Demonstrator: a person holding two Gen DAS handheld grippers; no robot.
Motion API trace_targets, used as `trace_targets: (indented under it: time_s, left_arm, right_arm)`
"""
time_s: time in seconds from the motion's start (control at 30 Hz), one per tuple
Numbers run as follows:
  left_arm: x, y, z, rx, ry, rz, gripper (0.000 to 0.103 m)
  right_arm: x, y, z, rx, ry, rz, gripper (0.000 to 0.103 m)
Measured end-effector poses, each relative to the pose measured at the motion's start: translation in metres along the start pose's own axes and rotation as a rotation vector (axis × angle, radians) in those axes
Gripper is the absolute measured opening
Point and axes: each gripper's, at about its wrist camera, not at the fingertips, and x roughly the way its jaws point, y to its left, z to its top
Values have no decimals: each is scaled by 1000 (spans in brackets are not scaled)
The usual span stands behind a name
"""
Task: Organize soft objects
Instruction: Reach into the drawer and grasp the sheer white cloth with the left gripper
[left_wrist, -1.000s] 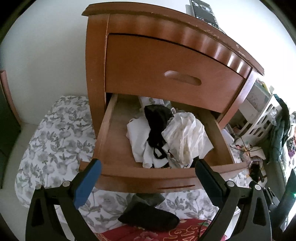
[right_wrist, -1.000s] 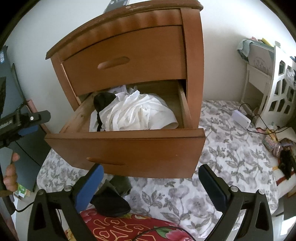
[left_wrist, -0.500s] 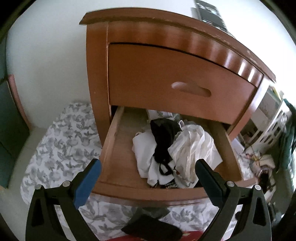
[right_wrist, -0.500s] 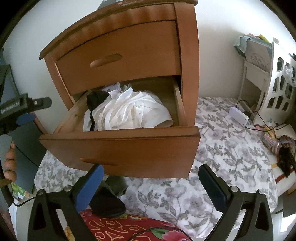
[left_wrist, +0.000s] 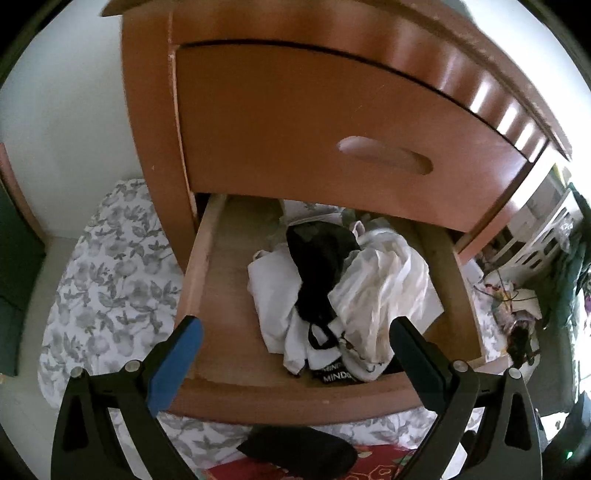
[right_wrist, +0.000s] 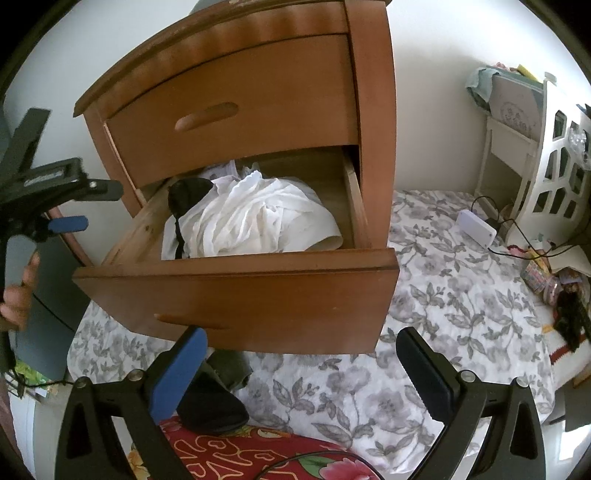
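The wooden nightstand (left_wrist: 332, 122) stands on a floral sheet (right_wrist: 443, 317). Its upper drawer (right_wrist: 229, 110) is closed; its lower drawer (left_wrist: 229, 317) is pulled out and holds the soft objects.

Step in hand, as I judge it: approach to the open drawer, before any grasp. No garment is held.

Contents of the lower drawer, largest first:
- A crumpled white garment (left_wrist: 384, 288) fills the right half.
- A flatter white cloth (left_wrist: 273, 291) lies beside it, toward the middle.
- A black garment (left_wrist: 317, 266) is draped over both, with a strap trailing toward the drawer front.
- A black waistband with lettering (left_wrist: 334, 374) rests against the inside of the front panel.

The left portion of the drawer floor is bare wood.

My left gripper (left_wrist: 291, 347) hovers above the drawer front with its fingers spread wide and nothing between them. The pile lies ahead of and between the fingertips, closer to the right one, not touching either.

My right gripper (right_wrist: 301, 360) hangs lower, in front of the drawer panel, fingers likewise wide apart and empty. A dark garment (right_wrist: 210, 402) lies on the bedding just beside its blue finger (right_wrist: 181, 369).

Next move, in my estimation: lower the left gripper onto the top layer, most likely the black garment, and close on a single fold so the layers beneath do not lift with it.
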Motion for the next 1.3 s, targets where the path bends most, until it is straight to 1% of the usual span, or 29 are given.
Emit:
trace_targets:
  time_s: [0.1, 0.23, 0.33, 0.37, 0.43, 0.53, 0.67, 0.8, 0.83, 0.87, 0.9, 0.97, 1.03, 1.1, 1.13, 1.2, 1.3]
  left_arm:
    - [5, -4, 12, 5, 27, 2, 101]
    - [17, -21, 18, 54, 64, -20, 101]
    - [39, -39, 15, 98, 143, -30, 99]
    - [46, -42, 14, 104, 166, -30, 96]
    - [58, -48, 11, 107, 204, -35, 94]
    - [74, -57, 8, 108, 257, -22, 94]
    - [89, -65, 8, 101, 294, -15, 94]
    - [100, -75, 7, 122, 311, 8, 93]
    - [103, -77, 6, 128, 316, 13, 91]
    - [106, -79, 7, 133, 320, 17, 85]
    - [110, -82, 6, 140, 329, 20, 82]
    - [116, -84, 3, 143, 349, 20, 74]
    - [120, -86, 2, 144, 358, 25, 70]
    - [122, -88, 1, 152, 354, 38, 66]
    - [122, -88, 1, 152, 353, 41, 62]
    - [120, -86, 1, 145, 346, 36, 58]
    - [115, -80, 1, 127, 331, 25, 48]
  right_arm:
    - [1, 0, 0, 4, 3, -4, 103]
    - [3, -1, 0, 6, 8, -6, 103]
    - [6, -1, -1, 4, 20, -11, 103]
    - [7, -1, -2, 4, 25, -14, 103]
    - [7, -2, -3, 6, 30, -14, 103]
    - [8, -4, -4, 13, 34, -22, 103]
    - [9, -8, -4, 23, 37, -26, 103]
    - [12, -8, -5, 26, 45, -25, 103]
    - [13, -9, -5, 27, 48, -25, 103]
    - [14, -10, -5, 29, 51, -26, 103]
    - [14, -10, -5, 30, 52, -27, 103]
    - [15, -12, -5, 35, 53, -30, 103]
    - [15, -13, -5, 38, 54, -33, 103]
    - [15, -14, -5, 40, 56, -36, 103]
    - [16, -14, -5, 41, 58, -38, 103]
    - [16, -15, -5, 43, 61, -41, 103]
    - [16, -15, -5, 42, 60, -42, 103]
